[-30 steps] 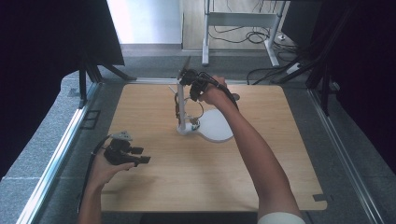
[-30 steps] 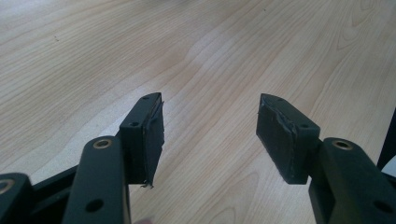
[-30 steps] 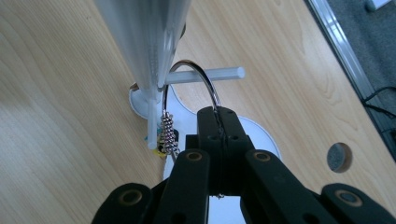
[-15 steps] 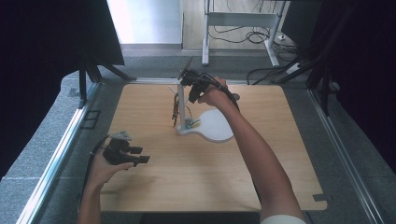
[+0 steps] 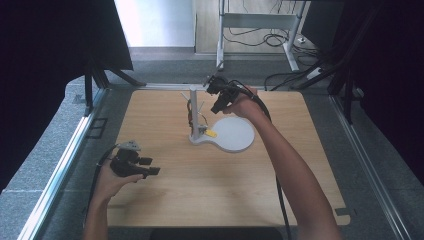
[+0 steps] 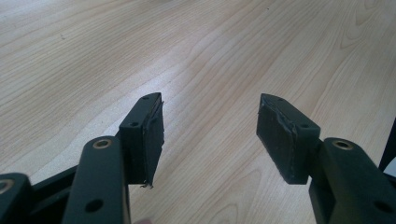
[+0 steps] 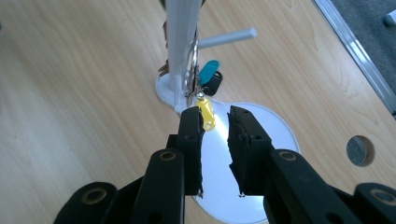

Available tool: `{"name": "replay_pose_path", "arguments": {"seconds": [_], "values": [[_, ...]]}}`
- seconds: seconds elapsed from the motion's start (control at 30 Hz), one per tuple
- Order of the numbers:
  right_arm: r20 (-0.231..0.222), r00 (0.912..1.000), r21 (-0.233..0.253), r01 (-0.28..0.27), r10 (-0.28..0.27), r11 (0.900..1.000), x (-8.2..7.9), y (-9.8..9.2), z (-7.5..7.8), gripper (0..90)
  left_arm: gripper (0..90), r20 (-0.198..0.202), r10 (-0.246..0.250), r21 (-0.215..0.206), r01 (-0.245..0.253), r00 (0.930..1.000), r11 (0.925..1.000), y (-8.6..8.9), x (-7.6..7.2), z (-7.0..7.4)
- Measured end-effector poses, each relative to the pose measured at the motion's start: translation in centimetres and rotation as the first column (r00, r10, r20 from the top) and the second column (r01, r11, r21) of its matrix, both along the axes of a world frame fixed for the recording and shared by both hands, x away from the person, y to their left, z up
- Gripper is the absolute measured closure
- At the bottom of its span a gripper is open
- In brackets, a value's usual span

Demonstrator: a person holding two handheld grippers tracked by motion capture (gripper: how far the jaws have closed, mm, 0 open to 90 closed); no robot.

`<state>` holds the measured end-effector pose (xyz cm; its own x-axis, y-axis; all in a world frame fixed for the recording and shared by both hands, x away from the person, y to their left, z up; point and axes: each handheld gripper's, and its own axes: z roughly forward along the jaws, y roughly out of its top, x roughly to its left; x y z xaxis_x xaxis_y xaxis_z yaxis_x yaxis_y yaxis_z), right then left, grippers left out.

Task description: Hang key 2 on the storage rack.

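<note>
- Right claw point(image 7: 215, 126) narrowly spread, empty; yellow tag point(image 7: 206, 113) hangs from the stand point(image 7: 180, 42) just ahead, long axis upright, over the white base point(image 5: 235, 135)
- Left claw point(image 6: 210, 130) wide apart, idle over the desk point(image 6: 93, 56); right is nearer

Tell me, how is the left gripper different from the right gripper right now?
The left gripper has its jaws spread wide; the right gripper has its jaws close together with a narrow gap. The left gripper has bare wooden table ahead of it, near the table's front edge; the right gripper is up by the white stand, next to a yellow tag. Both have black jaws and hold nothing.
</note>
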<state>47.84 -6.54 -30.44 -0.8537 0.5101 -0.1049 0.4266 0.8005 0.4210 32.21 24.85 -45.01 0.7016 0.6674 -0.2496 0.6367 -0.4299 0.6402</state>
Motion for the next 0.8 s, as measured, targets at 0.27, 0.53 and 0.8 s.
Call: {"name": "replay_pose_path", "arguments": {"seconds": [0.27,0.53,0.8], "values": [[0.018,0.9995,0.004,-0.026,0.026,1.000,-2.7,-2.5,-0.4,69.6,42.1,0.002,0.005,0.000,-0.005,1.0000,1.0000,0.0,0.0,0.1],[0.024,0.9990,0.017,-0.039,0.039,0.999,-4.7,-4.3,-1.6,68.4,42.0,0.003,-0.002,0.005,0.002,1.0000,1.0000,-0.4,0.1,0.0],[-0.008,0.9994,0.063,-0.033,0.034,0.997,-6.8,-6.4,-4.2,66.8,41.8,0.002,-0.022,0.020,0.022,0.9998,0.9996,-1.1,0.3,0.0]]}}
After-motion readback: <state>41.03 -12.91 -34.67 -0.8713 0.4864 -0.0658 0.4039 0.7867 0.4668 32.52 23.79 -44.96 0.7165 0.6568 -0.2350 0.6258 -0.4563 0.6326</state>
